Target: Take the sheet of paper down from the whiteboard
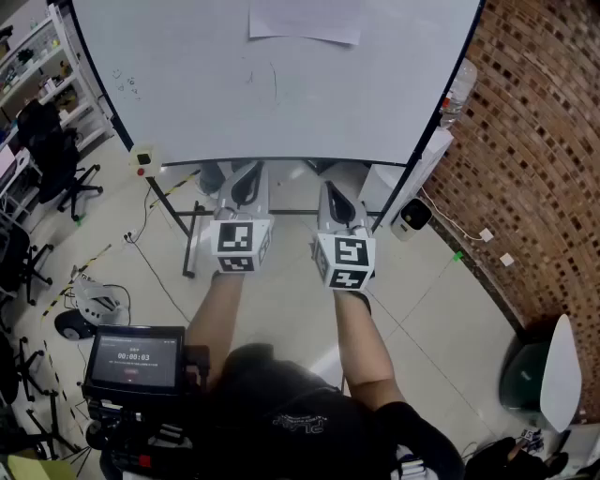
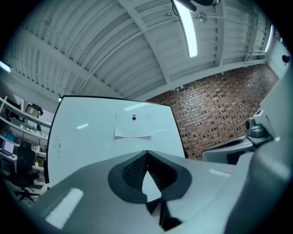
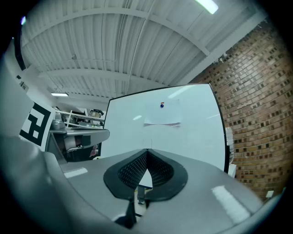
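Observation:
A white sheet of paper hangs near the top of the whiteboard; a small dark magnet pins its upper edge. The same sheet and magnet show in the right gripper view. My left gripper and right gripper are held side by side in front of the board, well below the sheet and apart from it. Both are shut with nothing between the jaws. In each gripper view the black pads meet at the tip.
The whiteboard stands on a metal frame with feet on the floor. A brick wall runs on the right. Office chairs and shelves stand on the left. A small screen sits at the person's chest.

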`<state>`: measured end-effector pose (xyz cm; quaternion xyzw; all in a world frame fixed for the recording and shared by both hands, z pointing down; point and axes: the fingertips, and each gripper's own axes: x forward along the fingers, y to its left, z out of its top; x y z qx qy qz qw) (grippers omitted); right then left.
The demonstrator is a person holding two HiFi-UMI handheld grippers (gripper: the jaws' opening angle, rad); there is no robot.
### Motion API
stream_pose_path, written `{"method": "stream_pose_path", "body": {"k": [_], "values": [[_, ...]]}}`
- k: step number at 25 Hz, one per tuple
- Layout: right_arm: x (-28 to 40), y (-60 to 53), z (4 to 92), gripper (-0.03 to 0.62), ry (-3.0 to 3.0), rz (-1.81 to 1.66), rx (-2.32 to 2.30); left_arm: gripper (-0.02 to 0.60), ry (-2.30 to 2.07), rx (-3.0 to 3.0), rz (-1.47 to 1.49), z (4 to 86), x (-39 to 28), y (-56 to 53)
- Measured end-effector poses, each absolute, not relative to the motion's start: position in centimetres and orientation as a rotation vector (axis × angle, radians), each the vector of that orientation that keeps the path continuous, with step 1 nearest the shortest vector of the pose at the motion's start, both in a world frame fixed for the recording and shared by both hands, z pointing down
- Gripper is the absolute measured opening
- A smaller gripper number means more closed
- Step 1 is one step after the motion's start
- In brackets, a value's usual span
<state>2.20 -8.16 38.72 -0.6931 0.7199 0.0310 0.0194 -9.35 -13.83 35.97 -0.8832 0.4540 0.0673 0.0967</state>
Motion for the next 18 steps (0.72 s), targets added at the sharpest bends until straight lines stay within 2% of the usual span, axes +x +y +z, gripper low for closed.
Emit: {"method": "stream_pose_path", "body": {"k": [5, 18], "values": [[3.6, -9.1, 38.8, 0.012, 2.217, 0.096, -2.174, 0.002, 1.344, -2.622, 0.205, 35.8, -8.3, -15.4], [7.0, -19.9, 36.8, 0.012, 2.17, 0.164, -2.24, 0.002, 1.285, -2.668, 0.306, 33.8, -3.8, -25.7]]}}
